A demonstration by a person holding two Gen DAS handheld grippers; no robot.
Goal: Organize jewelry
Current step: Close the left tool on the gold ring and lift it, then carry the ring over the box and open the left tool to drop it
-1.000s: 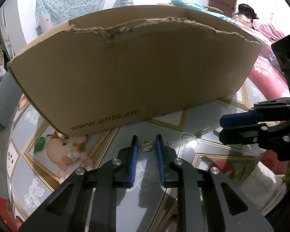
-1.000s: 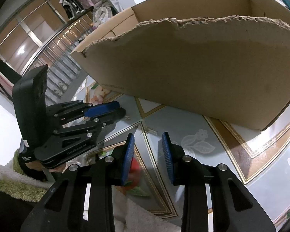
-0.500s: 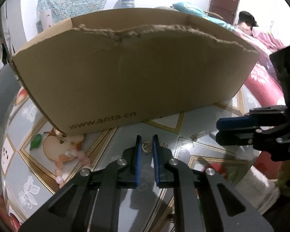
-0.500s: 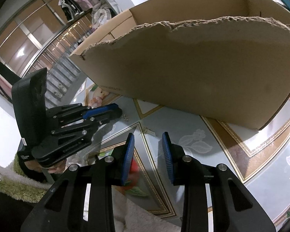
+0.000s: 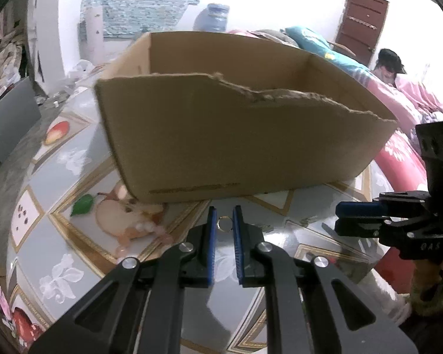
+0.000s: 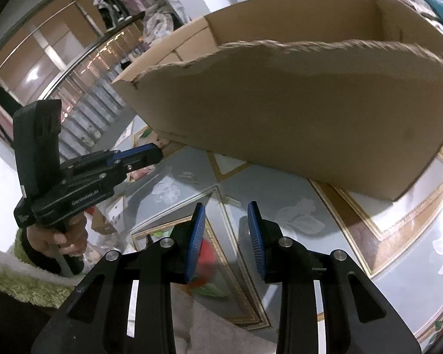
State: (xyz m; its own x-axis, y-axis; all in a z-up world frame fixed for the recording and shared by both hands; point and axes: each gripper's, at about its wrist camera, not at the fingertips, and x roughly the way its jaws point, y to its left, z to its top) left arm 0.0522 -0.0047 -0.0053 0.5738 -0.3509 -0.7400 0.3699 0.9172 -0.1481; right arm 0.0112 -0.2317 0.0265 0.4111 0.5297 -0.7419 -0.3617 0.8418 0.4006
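Note:
A small gold ring [image 5: 224,223] is pinched between the blue pads of my left gripper [image 5: 224,221], which is shut on it and holds it just above the patterned table [image 5: 59,265], in front of the open cardboard box [image 5: 236,135]. From the right wrist view the left gripper [image 6: 153,155] points toward the box's [image 6: 295,103] near left corner; the ring is too small to see there. My right gripper [image 6: 226,215] hovers over the table, open with nothing between its pads. In the left wrist view the right gripper [image 5: 354,218] hangs at the right.
A pink bead bracelet [image 5: 150,230] lies on the table by the box's near corner. Small metal pieces [image 5: 307,221] lie between the two grippers, and the right wrist view shows one such small piece [image 6: 189,174]. A person [image 5: 388,62] sits behind on the right. A hand [image 6: 65,236] grips the left handle.
The left gripper's jaws closed on the ring and lifted it off the table, so the box's inside now shows. The right gripper stayed where it was.

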